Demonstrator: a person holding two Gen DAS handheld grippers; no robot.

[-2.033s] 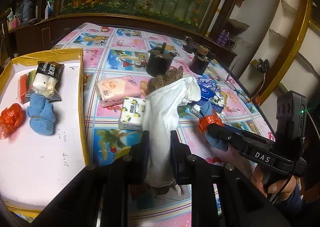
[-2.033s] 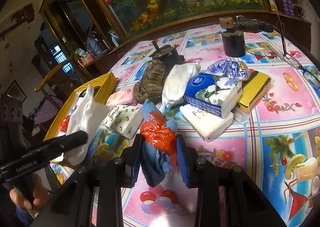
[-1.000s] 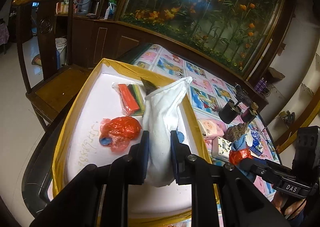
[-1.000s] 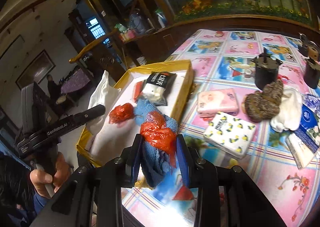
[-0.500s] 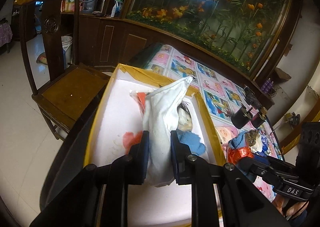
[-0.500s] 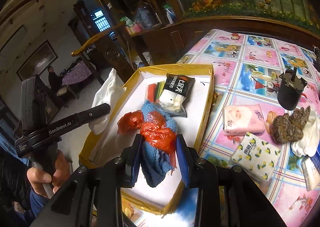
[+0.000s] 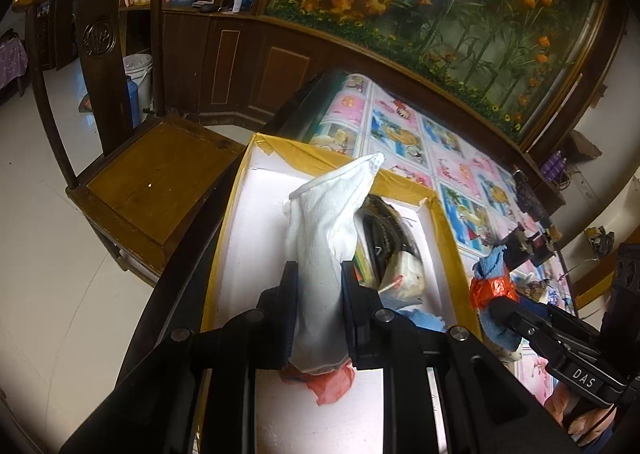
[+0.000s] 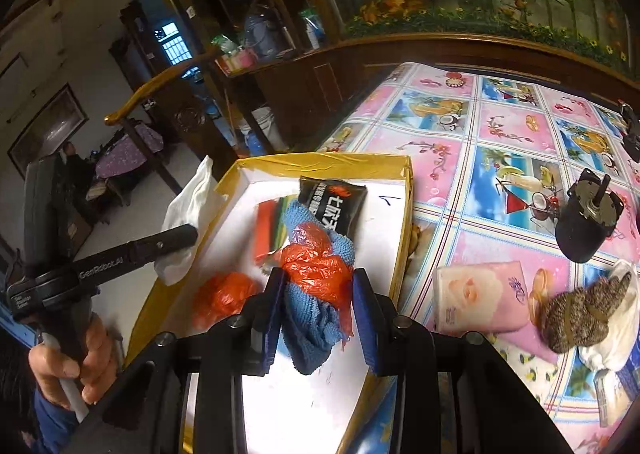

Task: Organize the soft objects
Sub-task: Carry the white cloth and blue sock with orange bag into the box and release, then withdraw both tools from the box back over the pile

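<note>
My left gripper (image 7: pixel 318 290) is shut on a white sock (image 7: pixel 328 222), held over the near left part of a white tray with a yellow taped rim (image 7: pixel 440 214). From the right wrist view that same sock (image 8: pixel 188 210) hangs at the tray's left rim (image 8: pixel 404 222). My right gripper (image 8: pixel 318 296) is shut on a blue cloth bundled with orange plastic (image 8: pixel 316 266), above the tray's middle. Inside the tray lie a black snack packet (image 8: pixel 332 206), an orange plastic bundle (image 8: pixel 224 296) and a red and green packet (image 8: pixel 268 226).
A wooden chair (image 7: pixel 152 170) stands left of the tray, off the table's edge. On the patterned tablecloth (image 8: pixel 500 158) to the right are a pink tissue pack (image 8: pixel 480 298), a brown knitted item (image 8: pixel 580 310), a black motor (image 8: pixel 588 222) and a white sock (image 8: pixel 612 354).
Both grippers have carried their loads leftward, from the cluttered tablecloth to over the tray. The left one now sits nearer the tray's left rim and the chair.
</note>
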